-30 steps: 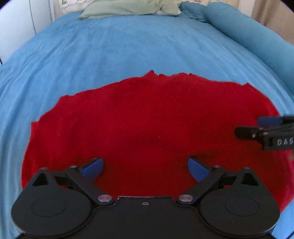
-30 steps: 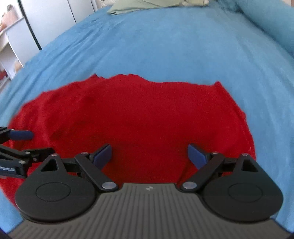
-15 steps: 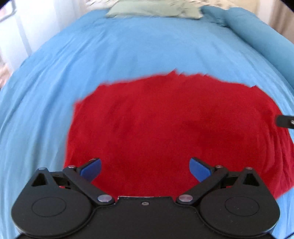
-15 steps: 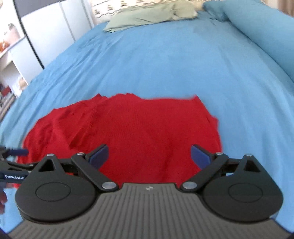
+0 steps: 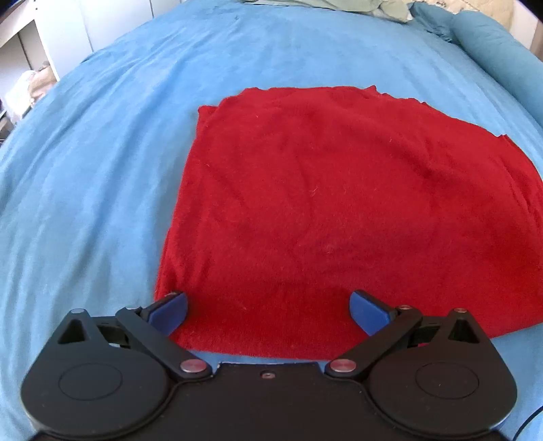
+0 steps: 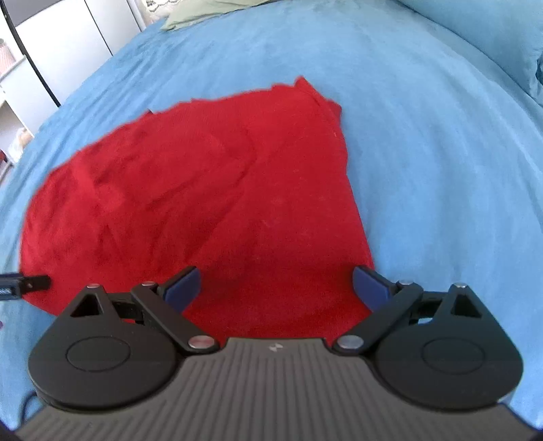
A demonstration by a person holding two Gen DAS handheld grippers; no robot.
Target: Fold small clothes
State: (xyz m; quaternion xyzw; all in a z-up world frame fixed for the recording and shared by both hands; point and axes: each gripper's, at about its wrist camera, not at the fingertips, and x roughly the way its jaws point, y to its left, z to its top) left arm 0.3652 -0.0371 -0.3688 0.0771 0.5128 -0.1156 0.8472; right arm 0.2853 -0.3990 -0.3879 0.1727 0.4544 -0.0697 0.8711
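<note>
A red knit garment lies flat and folded on the blue bed; it also shows in the right wrist view. My left gripper is open and empty over the garment's near left corner. My right gripper is open and empty over the garment's near right corner. The tip of the left gripper pokes in at the left edge of the right wrist view.
The blue bedspread surrounds the garment on all sides. A green cloth lies at the far end of the bed. A blue bolster runs along the right side. White furniture stands left of the bed.
Both grippers have pulled back and apart toward the garment's near corners. More of the bedspread shows on each outer side. The right gripper has left the left wrist view.
</note>
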